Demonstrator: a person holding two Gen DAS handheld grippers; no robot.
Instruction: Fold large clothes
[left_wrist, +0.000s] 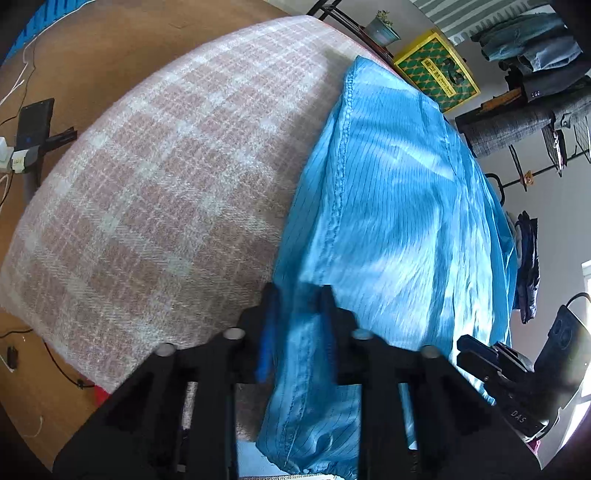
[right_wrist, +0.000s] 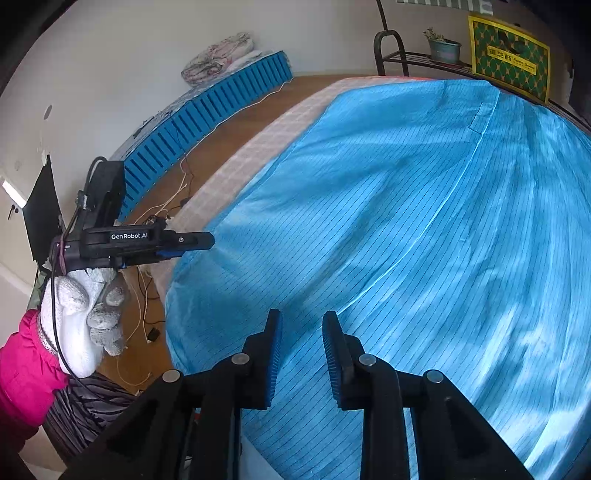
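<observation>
Partly hidden behind its own fingers, the left gripper (left_wrist: 297, 295) has its jaws narrowed on a bunched edge of the blue garment (left_wrist: 399, 206), which lies over the right side of the checked blanket (left_wrist: 155, 177). Only the right wrist view shows the gloved hand (right_wrist: 85, 317). The right gripper (right_wrist: 302, 325) hovers, jaws apart, holding nothing.

Glossy, thin-striped blue cloth garment (left_wrist: 399, 206) lies on a rough woven plaid blanket (left_wrist: 155, 192); matt black plastic left tool (left_wrist: 297, 295).
</observation>
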